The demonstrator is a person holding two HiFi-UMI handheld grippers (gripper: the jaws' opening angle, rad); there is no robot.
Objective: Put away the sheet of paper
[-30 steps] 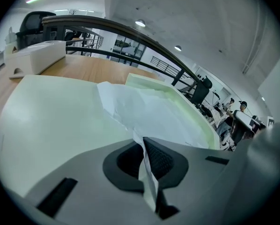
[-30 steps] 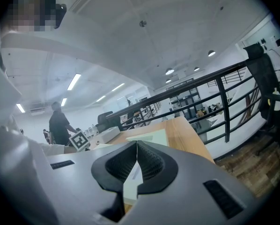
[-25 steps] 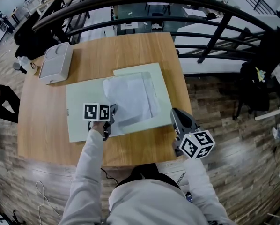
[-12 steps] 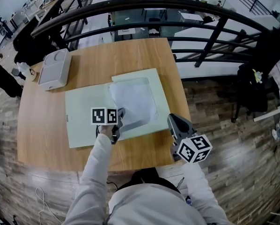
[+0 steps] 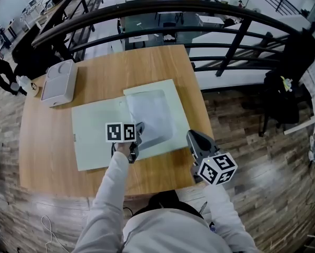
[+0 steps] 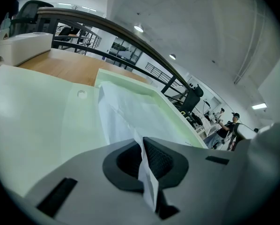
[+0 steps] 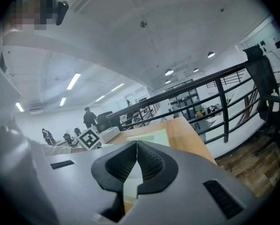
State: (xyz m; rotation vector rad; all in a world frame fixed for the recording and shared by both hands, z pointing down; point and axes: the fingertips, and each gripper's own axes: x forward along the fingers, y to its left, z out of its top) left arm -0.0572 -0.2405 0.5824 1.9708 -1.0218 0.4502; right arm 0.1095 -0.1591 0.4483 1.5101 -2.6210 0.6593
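Head view. One wooden surface [image 5: 147, 62], contents as follows.

Item 1. Sheet of paper [image 5: 153, 115]: white, lying on the right leaf of the folder, toward the right edge of the surface. Its near left corner is pinched in my left claw [image 5: 138, 135]. The left gripper view shows that claw [image 6: 144, 144] closed flat on the thin edge, with the sheet [image 6: 126, 111] creased where it passes between the jaws.

Item 2. Folder [image 5: 94, 136]: pale green, open flat, running from mid-surface toward the near edge. I cannot tell whether a clear pocket covers the sheet.

Item 3. Right claw [image 5: 192, 136]: jaws together with nothing in them, as the right gripper view confirms [image 7: 136, 146]. It hovers over the near right corner.

Item 4. White box [image 5: 58, 82]: at the far left corner, well apart from the work.

Hazards, as I judge them:
- My bite on the sheet is small. A quick pull could tear the corner or let it slip out.
- The crease may set if I drag rather than lift.
- Nothing pins the folder, so the leaf may travel with the sheet. My right claw is free to hold it down.

Room to move:
- The folder's right leaf lies near the surface's right edge, so a drift that way puts the paper overboard.
- Bare wood lies open at the far side and along the left.
- The railing [image 5: 147, 15] stands beyond the far edge.
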